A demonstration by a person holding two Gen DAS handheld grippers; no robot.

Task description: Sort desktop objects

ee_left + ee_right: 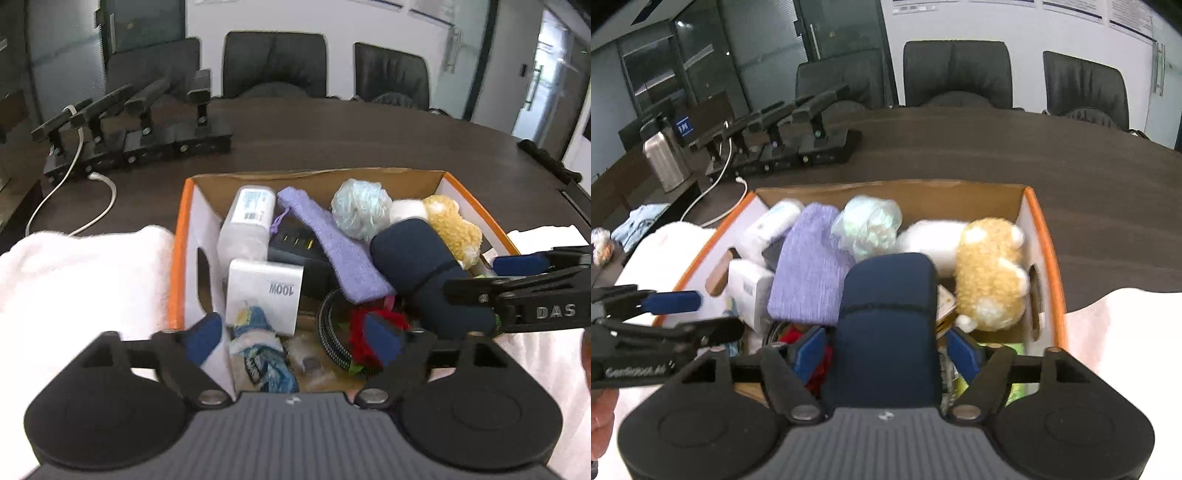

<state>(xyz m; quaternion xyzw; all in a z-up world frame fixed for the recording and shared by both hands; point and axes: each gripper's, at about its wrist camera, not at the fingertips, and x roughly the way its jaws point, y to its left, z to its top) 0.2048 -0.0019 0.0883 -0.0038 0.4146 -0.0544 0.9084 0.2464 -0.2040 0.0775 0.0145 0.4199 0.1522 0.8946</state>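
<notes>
I hold the right gripper point(886, 354) clamped on the navy fabric case point(886, 317) above the full orange-rimmed cardboard box point(1047, 251); left gripper point(291, 341) open, empty; sorting stage indeterminate.

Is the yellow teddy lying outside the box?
No, the teddy lies inside the box, against its right wall.

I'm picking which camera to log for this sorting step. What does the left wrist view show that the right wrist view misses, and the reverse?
Only the left wrist view shows the white 100W charger's label and the braided black cable. Only the right wrist view shows the steel flask and the right gripper with its blue pads either side of the navy case. Both show the cardboard box, purple knit pouch and tan plush toy.
</notes>
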